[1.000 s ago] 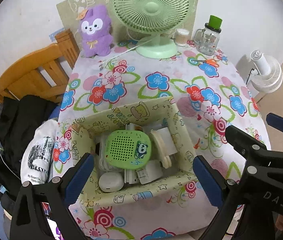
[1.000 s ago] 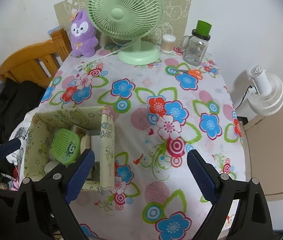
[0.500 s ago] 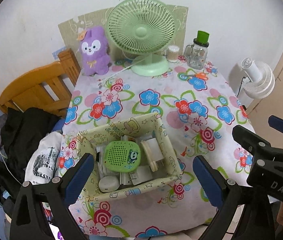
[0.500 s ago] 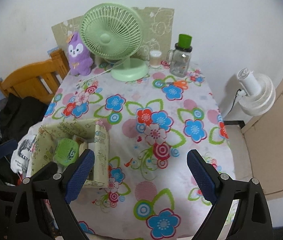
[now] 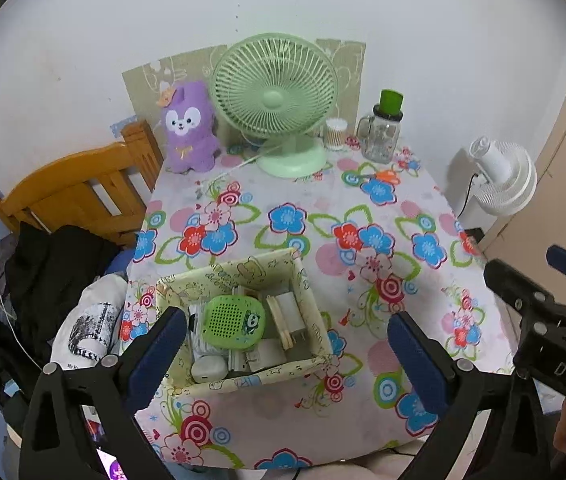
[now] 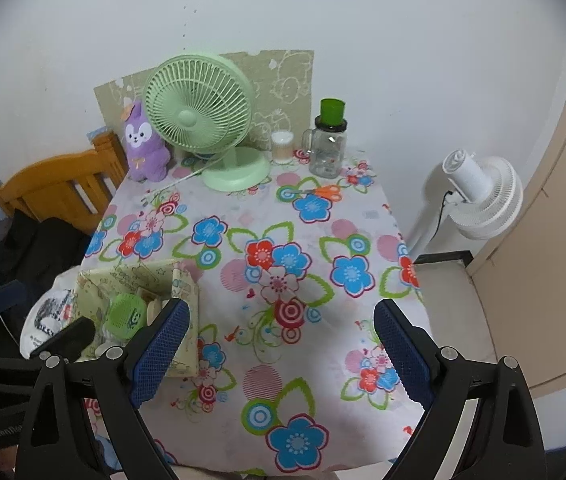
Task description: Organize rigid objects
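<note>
both tools, left tool (image 5: 283, 354) and right tool (image 6: 281, 346), hang wide open and empty. the storage box (image 5: 307, 364) sits at the tabletop's (image 5: 403, 208) near-left corner; its green speaker (image 5: 233, 320) looks light, hard, slippery—grip its side edges.

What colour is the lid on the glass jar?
Green; the jar lid shows best in the right wrist view.

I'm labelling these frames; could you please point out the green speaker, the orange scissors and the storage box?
green speaker (image 5: 231, 321), left wrist view, perforated grille.
orange scissors (image 6: 329, 191), right wrist view, handle loops.
storage box (image 5: 257, 262), left wrist view, far wall.
</note>
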The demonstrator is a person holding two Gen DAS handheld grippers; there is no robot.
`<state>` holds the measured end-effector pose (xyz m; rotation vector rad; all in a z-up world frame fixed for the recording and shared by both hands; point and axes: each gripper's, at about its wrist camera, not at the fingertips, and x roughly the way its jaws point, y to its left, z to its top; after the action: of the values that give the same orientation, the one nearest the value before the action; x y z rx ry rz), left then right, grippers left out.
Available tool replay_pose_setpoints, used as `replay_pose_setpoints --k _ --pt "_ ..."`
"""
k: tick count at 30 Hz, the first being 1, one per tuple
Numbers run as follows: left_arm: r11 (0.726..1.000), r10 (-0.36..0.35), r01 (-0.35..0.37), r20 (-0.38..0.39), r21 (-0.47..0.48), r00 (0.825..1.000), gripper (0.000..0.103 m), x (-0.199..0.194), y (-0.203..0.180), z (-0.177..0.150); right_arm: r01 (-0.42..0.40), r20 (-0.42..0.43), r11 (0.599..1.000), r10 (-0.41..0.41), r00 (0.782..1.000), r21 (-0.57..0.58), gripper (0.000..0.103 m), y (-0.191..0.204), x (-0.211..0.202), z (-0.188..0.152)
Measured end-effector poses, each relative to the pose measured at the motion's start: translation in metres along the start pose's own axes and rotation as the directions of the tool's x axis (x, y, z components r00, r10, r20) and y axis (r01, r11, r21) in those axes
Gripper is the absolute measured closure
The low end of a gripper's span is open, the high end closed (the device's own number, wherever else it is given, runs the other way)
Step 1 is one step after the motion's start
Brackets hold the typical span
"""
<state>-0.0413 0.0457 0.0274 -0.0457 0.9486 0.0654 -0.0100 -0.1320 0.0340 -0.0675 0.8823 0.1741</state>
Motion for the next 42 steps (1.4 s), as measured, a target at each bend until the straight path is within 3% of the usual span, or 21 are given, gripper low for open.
replay_pose_setpoints --k 9,23,42 --pt "1.0 0.018 -0.018 0.039 -0.02 0.999 0.0 -0.014 0.002 0.004 0.0 0.005 1.0 0.0 1.0 0.017 0.008 -0.01 -0.014 0.0" --pt "1.0 0.013 -0.014 0.031 0.016 0.999 0.0 -0.015 -0.009 0.002 -0.023 0.012 0.999 0.023 1.0 0.041 0.008 -0.011 -0.019 -0.001" --pt "1.0 0.021 -0.02 0.053 -0.018 0.998 0.0 -0.021 -0.01 0.0 -0.044 -0.009 0.999 0.044 0.999 0.029 0.008 -0.01 -0.016 -0.005"
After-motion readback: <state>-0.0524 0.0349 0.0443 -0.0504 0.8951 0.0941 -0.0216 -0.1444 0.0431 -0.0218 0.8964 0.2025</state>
